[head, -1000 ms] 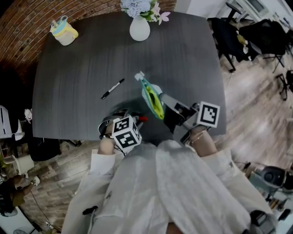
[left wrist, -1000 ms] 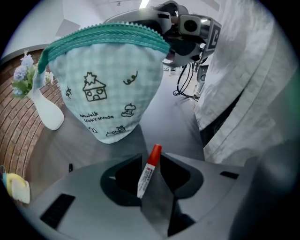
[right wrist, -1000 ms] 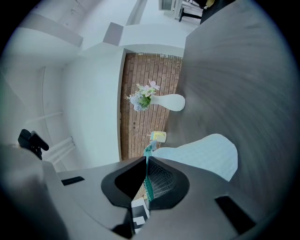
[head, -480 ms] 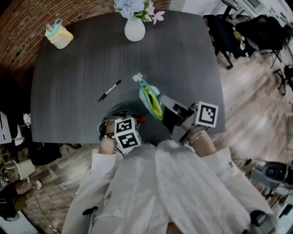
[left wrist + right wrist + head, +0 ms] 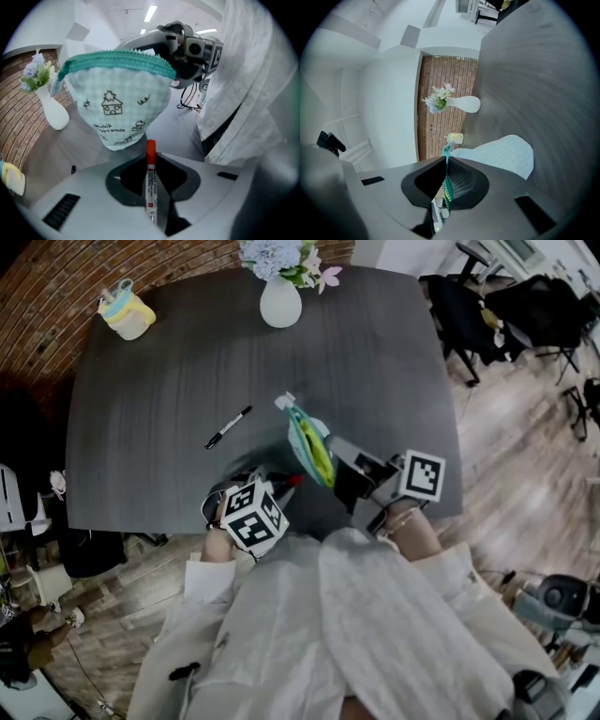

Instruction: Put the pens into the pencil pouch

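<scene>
Closing within the last half second, the left gripper's [image 5: 151, 161] jaws now pinch a red-capped pen [image 5: 150, 180]. The gripper has also tipped a little since the earlier head view, while everything else has kept its place. The pen lies along the line of the jaws, with its white barrel between the pads and its red cap poking out beyond their tips. In the head view that red tip shows at the table's near edge, at about 6 o'clock of the tabletop, pointing towards 3 o'clock.

Just beyond the cap, at 12 o'clock in the left gripper view, is the pencil pouch [image 5: 117, 108]. It is pale green check cloth with a small house doodle and a teal zip. The right gripper [image 5: 446, 180] has its jaws closed tight on the zip edge and holds the mouth upward and open. Yellow-green lining shows inside in the head view, and the pouch's bottom seems to rest on the table [image 5: 375, 352]. Pen and pouch are near each other but not touching.

A black pen [image 5: 230, 427] lies loose on the dark grey tabletop at about 10 o'clock from the pouch, well clear of both grippers. It lies slantwise, from 8 o'clock to 2 o'clock.

A white vase [image 5: 280, 304] of pale flowers stands at the table's 12 o'clock edge. A yellow lidded cup [image 5: 127, 315] stands in the 10 o'clock corner. White sleeves [image 5: 309, 615] fill the 6 o'clock part of the head view.
</scene>
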The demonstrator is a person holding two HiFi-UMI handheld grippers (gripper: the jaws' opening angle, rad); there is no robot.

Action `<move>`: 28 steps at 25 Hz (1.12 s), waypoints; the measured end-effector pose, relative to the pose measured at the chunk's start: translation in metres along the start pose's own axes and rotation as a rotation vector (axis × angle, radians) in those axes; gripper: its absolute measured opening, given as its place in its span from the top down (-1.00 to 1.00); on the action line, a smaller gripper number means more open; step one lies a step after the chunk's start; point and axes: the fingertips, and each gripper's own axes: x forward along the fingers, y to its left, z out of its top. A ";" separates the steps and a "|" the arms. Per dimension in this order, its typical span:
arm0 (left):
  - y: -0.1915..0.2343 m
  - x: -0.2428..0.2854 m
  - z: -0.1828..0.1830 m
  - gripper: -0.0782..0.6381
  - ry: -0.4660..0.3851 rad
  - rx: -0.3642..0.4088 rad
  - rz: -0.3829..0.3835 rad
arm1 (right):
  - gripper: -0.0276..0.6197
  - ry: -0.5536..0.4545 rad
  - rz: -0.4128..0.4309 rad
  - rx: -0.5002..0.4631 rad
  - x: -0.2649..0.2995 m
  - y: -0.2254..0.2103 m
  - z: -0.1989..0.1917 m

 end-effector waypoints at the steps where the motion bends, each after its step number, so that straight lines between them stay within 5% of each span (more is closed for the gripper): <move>1: 0.002 -0.005 0.004 0.60 -0.027 -0.018 0.010 | 0.86 -0.001 0.001 -0.002 0.000 0.000 0.000; 8: 0.025 -0.058 0.046 0.60 -0.292 -0.160 0.100 | 0.86 0.000 0.011 -0.014 0.001 0.007 0.003; 28: 0.076 -0.185 0.139 0.60 -0.898 -0.319 0.311 | 0.86 0.027 0.025 -0.043 0.007 0.015 -0.003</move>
